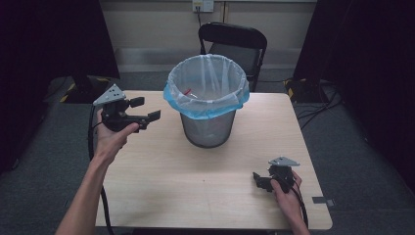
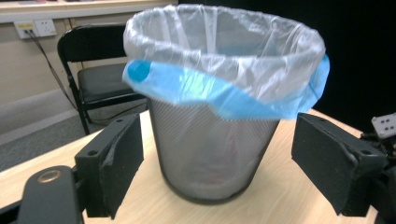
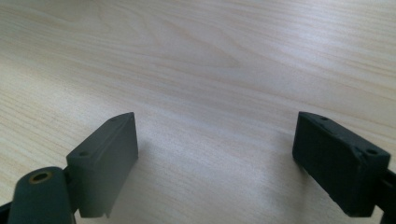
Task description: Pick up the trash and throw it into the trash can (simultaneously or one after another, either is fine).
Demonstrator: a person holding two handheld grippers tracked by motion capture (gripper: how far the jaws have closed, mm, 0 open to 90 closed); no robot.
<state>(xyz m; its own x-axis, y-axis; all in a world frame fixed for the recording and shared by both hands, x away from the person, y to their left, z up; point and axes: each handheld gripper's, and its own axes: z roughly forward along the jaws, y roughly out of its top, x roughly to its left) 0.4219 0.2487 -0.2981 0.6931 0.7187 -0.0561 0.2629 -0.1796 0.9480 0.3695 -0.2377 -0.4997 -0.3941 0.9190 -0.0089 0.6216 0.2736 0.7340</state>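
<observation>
A wire-mesh waste bin [image 1: 207, 125] stands at the middle back of the wooden table [image 1: 161, 181], lined with a clear bag over a blue one [image 1: 215, 110]; something red [image 1: 187, 91] lies inside it. My left gripper [image 1: 146, 108] hovers left of the bin, open and empty, jaws pointing at it. In the left gripper view the bin [image 2: 210, 154] stands straight ahead beyond the left gripper [image 2: 212, 165]. My right gripper [image 1: 258, 179] rests low near the table's front right, open with nothing between its jaws; the right gripper view looks past the right gripper [image 3: 217, 158] onto bare wood.
A black folding chair [image 1: 234, 44] stands behind the table. Dark stands and cables [image 1: 318, 100] sit on the floor at both back corners. A wall socket [image 2: 37, 28] is on the back wall.
</observation>
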